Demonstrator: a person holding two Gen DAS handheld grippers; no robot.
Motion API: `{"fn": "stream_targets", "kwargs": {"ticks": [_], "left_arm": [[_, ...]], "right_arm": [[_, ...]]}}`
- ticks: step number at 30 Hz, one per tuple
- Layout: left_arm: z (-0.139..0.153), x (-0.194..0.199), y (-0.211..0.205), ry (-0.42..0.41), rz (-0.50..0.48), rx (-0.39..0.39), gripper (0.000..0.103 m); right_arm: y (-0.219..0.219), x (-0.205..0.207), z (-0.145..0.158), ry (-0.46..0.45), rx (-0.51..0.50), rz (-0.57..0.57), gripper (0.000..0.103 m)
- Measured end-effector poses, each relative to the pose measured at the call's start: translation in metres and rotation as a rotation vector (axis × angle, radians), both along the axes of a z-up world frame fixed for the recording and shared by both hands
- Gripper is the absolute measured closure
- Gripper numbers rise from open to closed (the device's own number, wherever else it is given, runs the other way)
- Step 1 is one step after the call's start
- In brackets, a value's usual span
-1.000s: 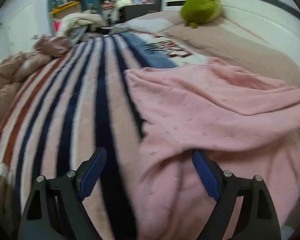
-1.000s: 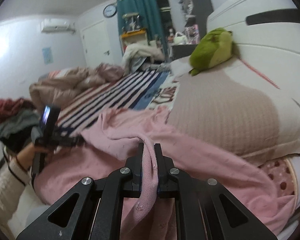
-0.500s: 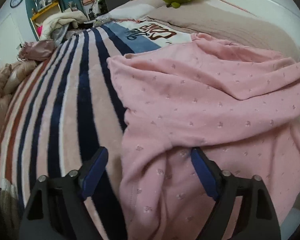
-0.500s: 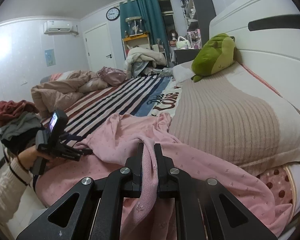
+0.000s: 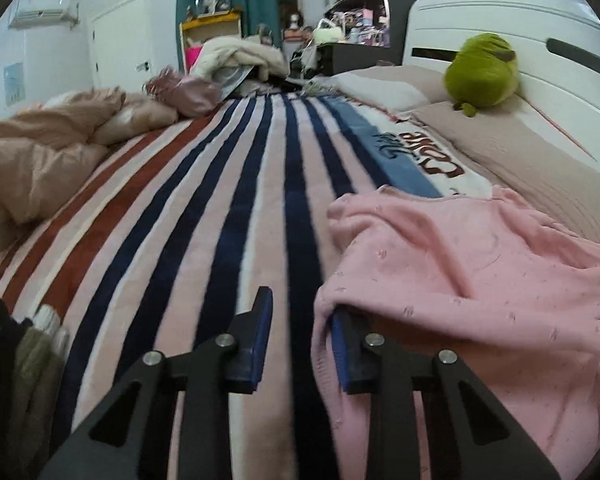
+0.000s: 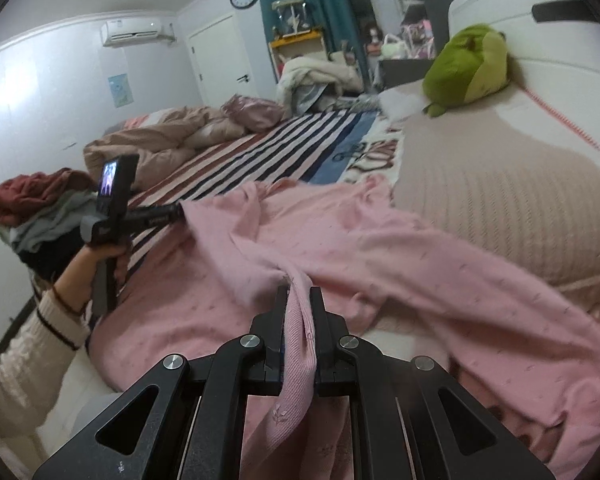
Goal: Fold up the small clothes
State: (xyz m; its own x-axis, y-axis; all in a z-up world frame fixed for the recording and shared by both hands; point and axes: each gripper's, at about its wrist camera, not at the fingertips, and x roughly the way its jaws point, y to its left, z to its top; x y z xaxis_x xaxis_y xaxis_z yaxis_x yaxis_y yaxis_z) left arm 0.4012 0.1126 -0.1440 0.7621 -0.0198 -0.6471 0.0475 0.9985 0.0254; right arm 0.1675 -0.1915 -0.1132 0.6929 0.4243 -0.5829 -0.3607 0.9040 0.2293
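Right wrist view: the pink sweater (image 6: 400, 248), knitted with small raised dots, lies rumpled across the striped blanket (image 6: 260, 152), and the right gripper (image 6: 298, 304) pinches its ribbed hem. The left gripper (image 5: 302, 320) has just been narrowing; a gap remains, its right finger under the sweater's edge.

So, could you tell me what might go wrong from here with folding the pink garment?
1. The left gripper has just been closing, yet the pink garment only drapes over its right finger; no cloth shows between the pads, so it may shut on nothing.
2. The right gripper pinches just a narrow bunched strip; a pull could slip it free or twist the fold.
3. The garment lies rumpled on the striped blanket, so creases may get folded in.
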Motion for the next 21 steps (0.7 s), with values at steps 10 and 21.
{"fn": "stream_targets", "kwargs": {"ticks": [10, 21], "left_arm": [[-0.022, -0.018, 0.013, 0.080, -0.025, 0.022, 0.041], [0.030, -0.092, -0.002, -0.080, -0.074, -0.119, 0.034]], "right_arm": [[0.029, 0.008, -0.049, 0.283, -0.114, 0.183, 0.086], [0.081, 0.061, -0.008, 0.073, -0.189, 0.286, 0.090]]}}
